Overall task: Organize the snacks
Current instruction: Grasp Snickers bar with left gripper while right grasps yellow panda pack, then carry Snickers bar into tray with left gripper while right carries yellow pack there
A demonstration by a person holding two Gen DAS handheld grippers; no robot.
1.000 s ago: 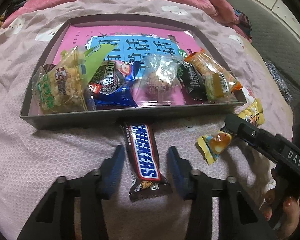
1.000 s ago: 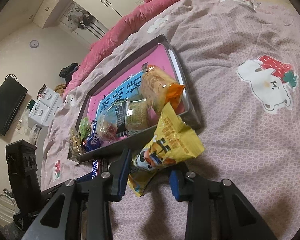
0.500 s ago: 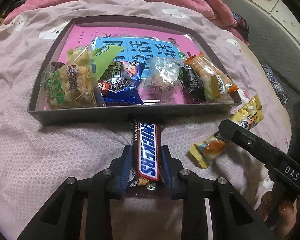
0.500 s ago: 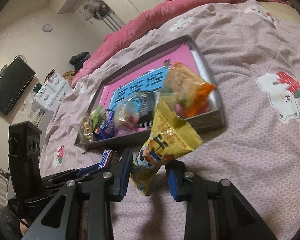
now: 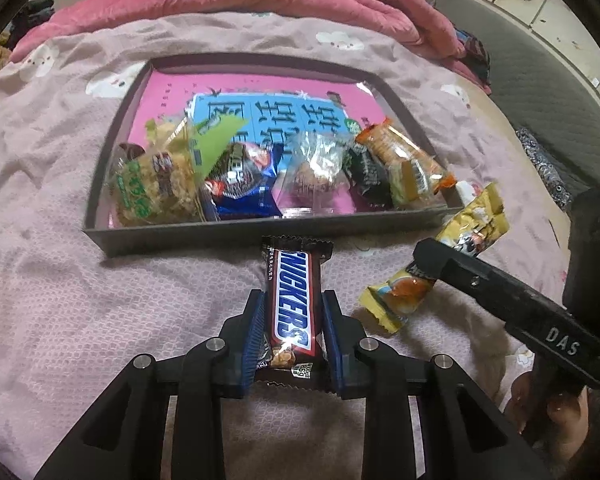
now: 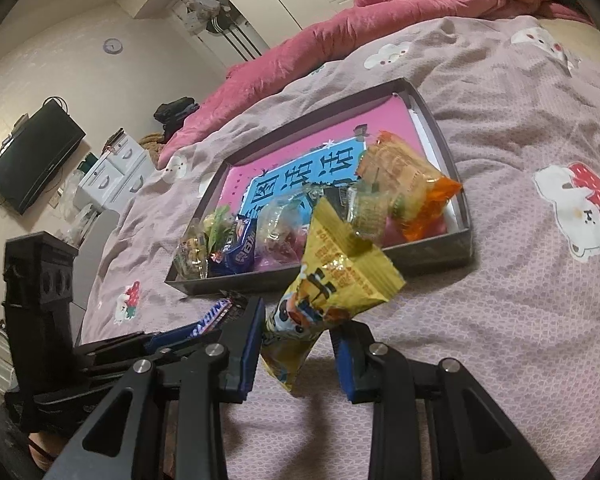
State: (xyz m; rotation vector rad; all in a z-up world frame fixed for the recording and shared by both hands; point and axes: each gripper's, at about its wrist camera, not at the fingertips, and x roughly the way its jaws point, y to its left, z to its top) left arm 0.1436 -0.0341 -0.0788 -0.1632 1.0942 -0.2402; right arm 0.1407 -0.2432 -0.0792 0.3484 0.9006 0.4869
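Note:
A Snickers bar (image 5: 294,308) sits lengthwise between the blue pads of my left gripper (image 5: 293,300), which is shut on it just above the bedspread, in front of the grey tray (image 5: 172,240). Several wrapped snacks lie along the tray's near side: a green rice cracker pack (image 5: 156,188), a blue pack (image 5: 242,188), a clear pack (image 5: 312,168), a black pack (image 5: 368,178) and an orange pack (image 5: 404,160). My right gripper (image 6: 300,322) is shut on the lower end of a yellow snack packet (image 6: 340,276), held above the bed near the tray's front right corner (image 6: 460,248).
The tray rests on a mauve bedspread (image 6: 500,320) printed with small animals. A pink duvet (image 5: 220,0) is heaped behind it. A hand (image 5: 556,404) holds the right gripper's handle. A wall TV (image 6: 32,160) and white drawers (image 6: 112,172) stand off to the left.
My left gripper went from open around the Snickers bar to shut on it and lifted it slightly. The right gripper raised and rolled the yellow packet it holds.

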